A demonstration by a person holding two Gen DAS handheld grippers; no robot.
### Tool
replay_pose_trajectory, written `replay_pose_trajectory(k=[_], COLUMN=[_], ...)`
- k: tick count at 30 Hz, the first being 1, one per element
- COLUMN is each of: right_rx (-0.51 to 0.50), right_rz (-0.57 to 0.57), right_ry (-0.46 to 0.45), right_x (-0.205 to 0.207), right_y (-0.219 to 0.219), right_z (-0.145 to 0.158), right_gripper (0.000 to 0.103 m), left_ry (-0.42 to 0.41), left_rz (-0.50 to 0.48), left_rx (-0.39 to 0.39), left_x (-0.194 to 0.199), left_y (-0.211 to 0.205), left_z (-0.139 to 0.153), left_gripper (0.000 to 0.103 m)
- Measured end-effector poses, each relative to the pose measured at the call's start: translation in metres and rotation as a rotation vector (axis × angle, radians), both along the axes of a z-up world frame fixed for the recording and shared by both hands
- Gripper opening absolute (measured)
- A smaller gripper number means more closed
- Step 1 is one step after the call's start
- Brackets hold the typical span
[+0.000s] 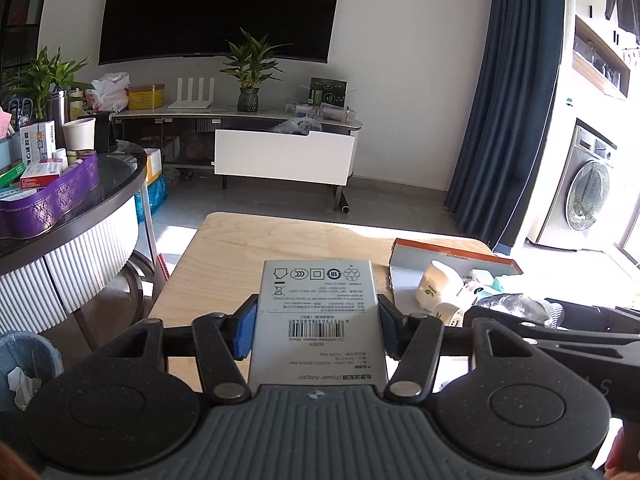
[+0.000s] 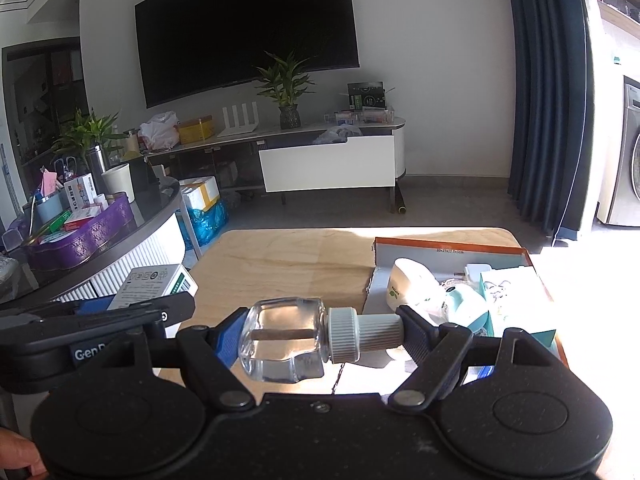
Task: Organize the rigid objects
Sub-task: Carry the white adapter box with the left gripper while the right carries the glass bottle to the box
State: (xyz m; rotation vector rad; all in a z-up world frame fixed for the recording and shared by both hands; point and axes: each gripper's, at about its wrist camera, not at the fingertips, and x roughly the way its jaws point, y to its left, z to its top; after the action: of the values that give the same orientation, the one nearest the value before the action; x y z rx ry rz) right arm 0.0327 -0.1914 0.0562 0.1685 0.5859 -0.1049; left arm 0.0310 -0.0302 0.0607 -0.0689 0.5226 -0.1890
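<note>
Both grippers loaded, both items in the air over the near edge of the table [image 1: 248,248], not yet placed.

Left gripper [image 1: 316,330]: pads pinching the long sides of the adapter box [image 1: 318,308]. Box is grey-white card, label face up with barcode and compliance marks, lying roughly flat and pointing away toward the table's far edge. From the right wrist view it shows off the table's near-left corner [image 2: 154,286].

Right gripper [image 2: 322,336]: jaws spread wide but clamped end to end on the bottle [image 2: 286,340]. Clear glass, clear liquid inside, ribbed grey-white cap; lying sideways, base on the left pad, cap on the right.

Tray [image 2: 448,248] sits along the table's right edge, orange rim, grey inside. Already in it: a white cup [image 2: 408,284] on its side, a white plug, a teal-and-white item and a teal box. So sorting looks partly done, my guess.

Left to do, as I read it: these two go into the tray. Rest of the table is bare wood.
</note>
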Motion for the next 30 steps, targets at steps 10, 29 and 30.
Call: replay_pose_trajectory(k=[10,29,30], right_rx=[-0.005,0.005,0.007], right_rz=[-0.031,-0.150,-0.159], right_ry=[-0.026,-0.048,-0.049], right_x=[-0.027,-0.061,-0.062], right_y=[-0.012,-0.055,-0.059], right_z=[0.008,0.011,0.011], right_gripper=[0.093,0.093,0.093], left_ry=[-0.019,-0.014,-0.012], left_rz=[-0.042,-0.154,-0.163], left_rx=[0.006,0.019,0.021], left_x=[-0.014,-0.019,-0.017], left_y=[-0.014,-0.051,-0.053], left_z=[0.004,-0.003,-0.004], left_gripper=[0.059,0.059,0.059])
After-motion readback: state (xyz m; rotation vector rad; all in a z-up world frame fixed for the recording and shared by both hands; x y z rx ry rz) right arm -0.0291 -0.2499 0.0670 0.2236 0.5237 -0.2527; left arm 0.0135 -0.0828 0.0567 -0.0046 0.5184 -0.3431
